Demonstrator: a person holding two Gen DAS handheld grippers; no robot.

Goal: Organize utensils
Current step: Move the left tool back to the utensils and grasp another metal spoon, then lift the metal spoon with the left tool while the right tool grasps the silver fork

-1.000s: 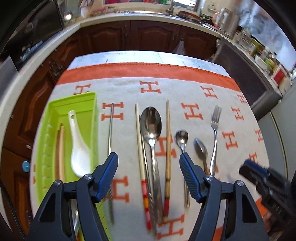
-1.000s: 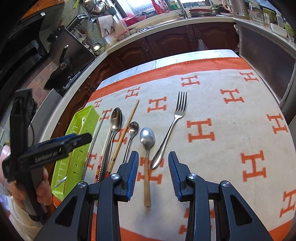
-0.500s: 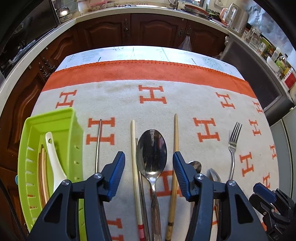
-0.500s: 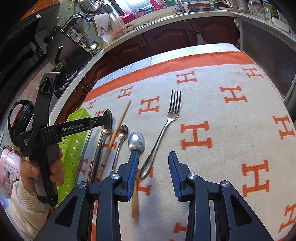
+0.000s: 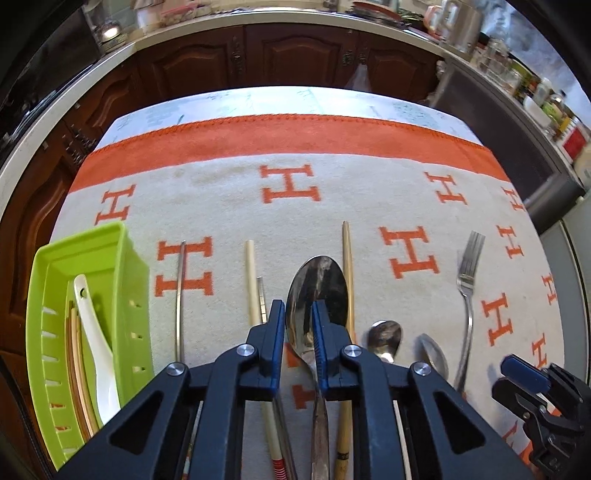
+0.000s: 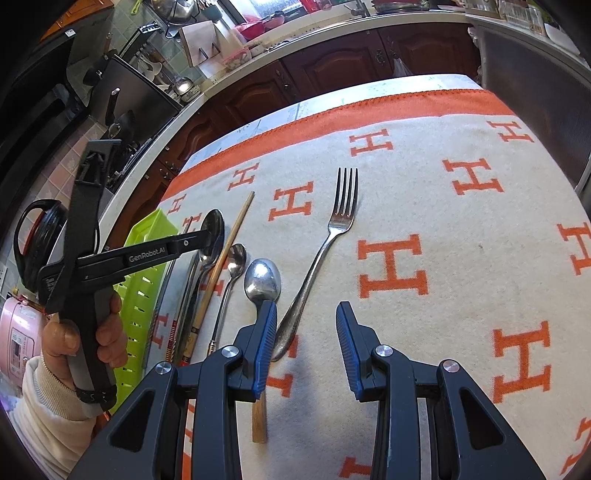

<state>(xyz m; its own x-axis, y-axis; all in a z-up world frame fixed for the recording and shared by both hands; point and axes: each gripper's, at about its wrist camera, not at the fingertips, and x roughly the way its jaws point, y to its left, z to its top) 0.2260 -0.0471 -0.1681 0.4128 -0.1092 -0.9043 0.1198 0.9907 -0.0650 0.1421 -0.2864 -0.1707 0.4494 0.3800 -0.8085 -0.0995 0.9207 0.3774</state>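
Closest to the camera: left hand-held gripper point(image 5: 299, 328) has just been closing, pads now pinching the big spoon point(image 5: 317, 291) on the table's blanket point(image 5: 229, 192) | right hand-held gripper point(image 6: 306, 332) gapes, holding nothing | tip: lift straight up, dodge chopsticks | farther left: green tray point(image 5: 129, 280) waits.

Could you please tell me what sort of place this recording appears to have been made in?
Most likely a home kitchen. Dark wooden cabinets under a pale countertop run around the room, pots and cookware sit by the stove, and a blanket-covered table holds cutlery beside a green utensil tray.
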